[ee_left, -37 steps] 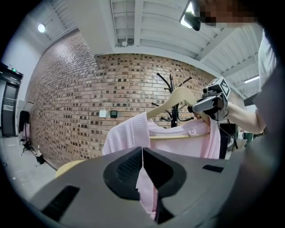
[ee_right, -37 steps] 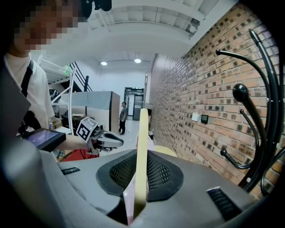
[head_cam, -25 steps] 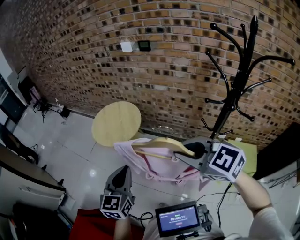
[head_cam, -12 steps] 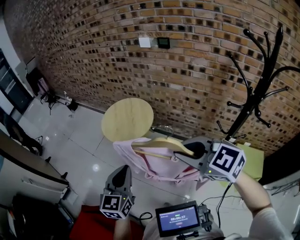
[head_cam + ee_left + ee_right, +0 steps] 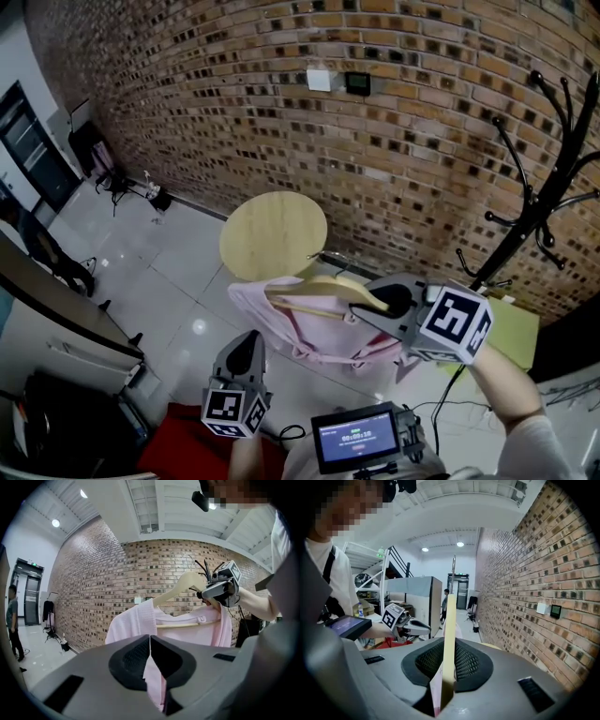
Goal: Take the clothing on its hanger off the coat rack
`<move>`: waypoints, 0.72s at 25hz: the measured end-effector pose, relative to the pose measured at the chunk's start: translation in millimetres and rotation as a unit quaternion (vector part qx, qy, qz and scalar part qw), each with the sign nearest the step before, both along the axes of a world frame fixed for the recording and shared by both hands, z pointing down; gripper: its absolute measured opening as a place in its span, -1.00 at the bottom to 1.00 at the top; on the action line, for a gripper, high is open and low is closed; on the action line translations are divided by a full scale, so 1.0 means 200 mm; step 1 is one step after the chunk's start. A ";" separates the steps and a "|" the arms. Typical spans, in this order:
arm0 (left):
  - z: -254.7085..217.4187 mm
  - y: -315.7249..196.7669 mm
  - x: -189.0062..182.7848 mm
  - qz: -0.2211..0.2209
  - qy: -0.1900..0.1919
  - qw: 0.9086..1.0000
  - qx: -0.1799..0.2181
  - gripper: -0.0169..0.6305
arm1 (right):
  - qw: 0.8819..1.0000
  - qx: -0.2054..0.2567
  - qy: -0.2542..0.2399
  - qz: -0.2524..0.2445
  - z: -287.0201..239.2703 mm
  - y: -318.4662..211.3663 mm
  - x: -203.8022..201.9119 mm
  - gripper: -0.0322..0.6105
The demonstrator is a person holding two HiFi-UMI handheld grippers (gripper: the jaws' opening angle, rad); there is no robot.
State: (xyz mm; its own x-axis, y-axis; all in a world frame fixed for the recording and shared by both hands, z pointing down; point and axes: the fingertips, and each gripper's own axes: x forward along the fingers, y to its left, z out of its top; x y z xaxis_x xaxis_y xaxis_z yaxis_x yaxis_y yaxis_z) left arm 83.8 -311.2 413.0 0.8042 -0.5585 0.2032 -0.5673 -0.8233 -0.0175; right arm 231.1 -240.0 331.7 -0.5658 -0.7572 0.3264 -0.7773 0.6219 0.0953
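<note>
Shifted rightward: coat rack (image 5: 539, 202), well apart from pink robe (image 5: 314, 328).
Right gripper (image 5: 389, 302) clamping wooden hanger (image 5: 323, 286); left gripper (image 5: 247, 349) closed, empty; removal seemingly done, steady carry next.

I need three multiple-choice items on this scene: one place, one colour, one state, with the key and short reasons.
1. Where is the wooden hanger? A. on the coat rack B. in the right gripper C. on the round table
2. The garment on it is: A. pink B. blue C. black
3. The coat rack's hooks are: A. bare B. holding a coat C. holding a bag
Key: 1 B: its jaws are shut on the hanger. 2 A: pink cloth hangs from it. 3 A: no hook in view carries anything.
</note>
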 end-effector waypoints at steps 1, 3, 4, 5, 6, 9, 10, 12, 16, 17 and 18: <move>-0.01 -0.02 -0.02 -0.005 0.000 1.000 0.000 -0.91 | 1.000 0.003 -0.002 -0.005 0.00 -0.03 -0.01 -0.79; -0.01 -0.06 -0.05 -0.015 0.000 1.000 0.000 -0.91 | 1.000 0.005 -0.003 -0.016 0.00 -0.08 -0.04 -0.79; -0.01 -0.08 -0.07 -0.019 0.000 1.000 0.001 -0.91 | 1.000 0.005 -0.003 -0.021 0.00 -0.11 -0.05 -0.79; -0.01 -0.11 -0.08 -0.023 0.001 1.000 0.001 -0.91 | 1.000 0.004 -0.002 -0.024 0.00 -0.14 -0.06 -0.79; -0.02 -0.13 -0.09 -0.026 0.001 1.000 0.001 -0.91 | 1.000 0.004 -0.002 -0.028 0.00 -0.17 -0.07 -0.79; -0.01 -0.19 -0.15 -0.037 0.002 0.999 0.001 -0.91 | 0.999 -0.005 0.009 -0.039 0.01 -0.24 -0.12 -0.79; -0.01 -0.22 -0.17 -0.040 0.002 0.999 0.001 -0.91 | 0.999 -0.012 0.016 -0.042 0.02 -0.26 -0.14 -0.79; -0.01 -0.27 -0.21 -0.044 0.001 0.999 0.002 -0.91 | 0.998 -0.019 0.023 -0.046 0.03 -0.32 -0.18 -0.79; 0.02 -0.34 -0.33 -0.062 0.003 0.998 0.004 -0.91 | 0.998 -0.008 0.009 -0.064 0.07 -0.44 -0.29 -0.79; 0.03 -0.35 -0.36 -0.067 0.003 0.998 0.004 -0.91 | 0.998 -0.011 0.013 -0.068 0.08 -0.46 -0.31 -0.79; 0.03 -0.36 -0.38 -0.071 0.003 0.997 0.004 -0.91 | 0.997 -0.012 0.015 -0.072 0.08 -0.47 -0.33 -0.79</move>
State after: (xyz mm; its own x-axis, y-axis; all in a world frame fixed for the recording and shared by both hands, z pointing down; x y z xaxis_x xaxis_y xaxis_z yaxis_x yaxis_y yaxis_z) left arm 7.5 -383.4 418.9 0.7188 -0.6678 0.1934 -0.6777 -0.7351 -0.0194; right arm 165.2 -334.8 348.0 -0.6577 -0.6611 0.3612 -0.6773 0.7288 0.1006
